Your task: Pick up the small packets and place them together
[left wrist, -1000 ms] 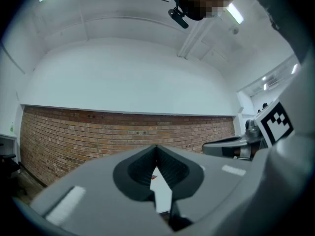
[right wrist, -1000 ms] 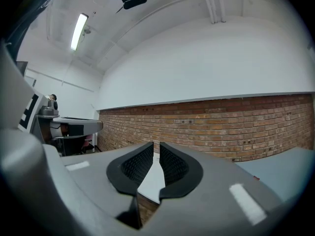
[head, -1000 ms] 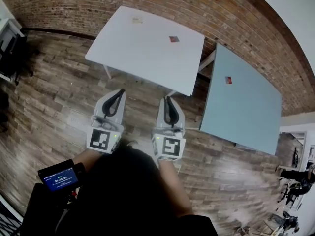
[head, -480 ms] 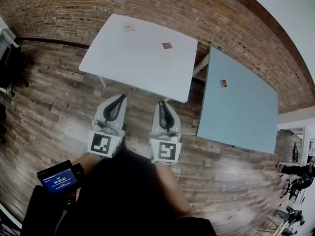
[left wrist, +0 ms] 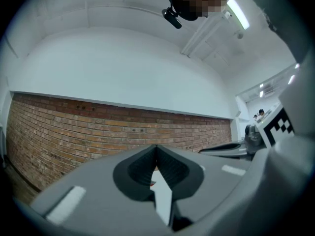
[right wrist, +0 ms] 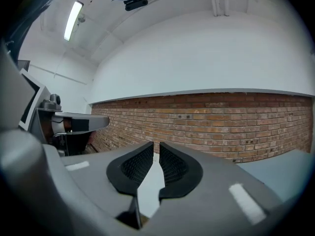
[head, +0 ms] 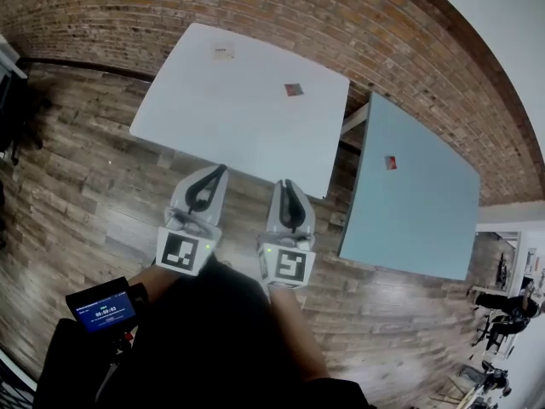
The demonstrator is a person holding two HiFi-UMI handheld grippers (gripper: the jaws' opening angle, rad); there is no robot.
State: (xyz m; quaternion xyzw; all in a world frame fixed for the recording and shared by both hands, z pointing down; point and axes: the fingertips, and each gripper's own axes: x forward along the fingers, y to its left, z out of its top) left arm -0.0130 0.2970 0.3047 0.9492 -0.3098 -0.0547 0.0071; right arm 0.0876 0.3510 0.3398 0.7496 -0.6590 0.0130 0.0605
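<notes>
**Change.** Both grippers now sit closer to the near edge of the white table (head: 196, 109) than a second ago. The left gripper (head: 218, 172) is just short of that edge, and the right gripper (head: 286, 186) is beside it, near the table's corner. This appears to be the approach only. No packet has been reached yet and all the gathering is still to be done.

**Left gripper.** Its jaws are closed tip to tip with nothing between them.

**Right gripper.** Its jaws are almost together, with a thin slit between the tips, and it holds nothing.

**Packets: three small flat squares, well apart from one another.**
- The beige packet (head: 223, 51) is pale with faint print. It lies near the far edge of the white table.
- The red packet (head: 294, 89) is dark red. It lies toward the right side of the white table, nearer the grippers than the beige one.
- The second red packet (head: 390, 162) lies alone on the blue-grey table (head: 426, 220), which stands to the right.

**Handling, as judged.** The packets look thin and lie flat, so each probably needs a low pinch at one edge. The packet on the second table probably calls for a separate reach.
</notes>
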